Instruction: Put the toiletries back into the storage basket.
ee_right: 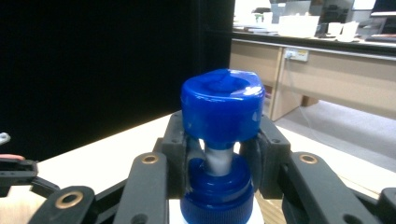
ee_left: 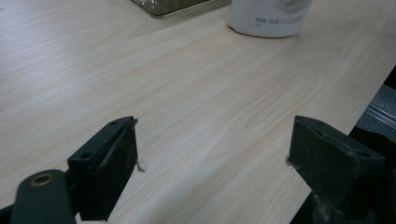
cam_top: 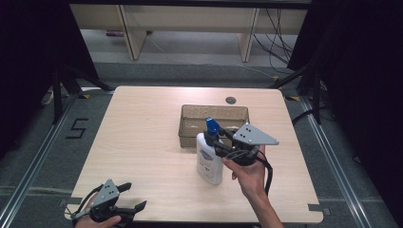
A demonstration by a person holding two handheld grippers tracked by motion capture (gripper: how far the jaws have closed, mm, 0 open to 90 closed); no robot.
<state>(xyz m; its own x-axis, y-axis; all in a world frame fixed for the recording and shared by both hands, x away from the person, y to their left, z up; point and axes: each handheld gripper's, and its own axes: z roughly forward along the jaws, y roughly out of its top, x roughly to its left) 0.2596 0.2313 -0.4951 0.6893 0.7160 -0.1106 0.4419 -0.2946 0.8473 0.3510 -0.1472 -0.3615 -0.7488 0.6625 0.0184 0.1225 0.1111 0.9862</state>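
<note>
Pump bottle (cam_top: 209,159) position: upright on the light wooden table (cam_top: 142,156), right of centre, just in front of a shallow clear plastic tray (cam_top: 190,124) that sits toward the far side of the tabletop. The bottle body is white with a printed label; its screw collar and pump head (ee_right: 222,106) are blue, and a short white stem joins the two.

Right gripper (ee_right: 219,154) state: the jaws are closed in around the neck of the pump, directly below the blue pump head and above the collar. In the right gripper view one black pad stands at each side of the white stem, hard against it, so the gripper has hold of the bottle at the pump. In the high view the right hand (cam_top: 247,173) comes in from the lower right, with the grey three-cornered plate on top of the gripper body and the cable trailing down past the wrist. The bottle base rests on the table.

Left gripper (cam_top: 128,202) state: the jaws stand wide apart with nothing between them. It rests at the near left corner of the table, held by the left hand (cam_top: 102,221), well apart from the bottle. The left gripper view looks across bare tabletop toward the bottle base and a corner of the tray.
</note>
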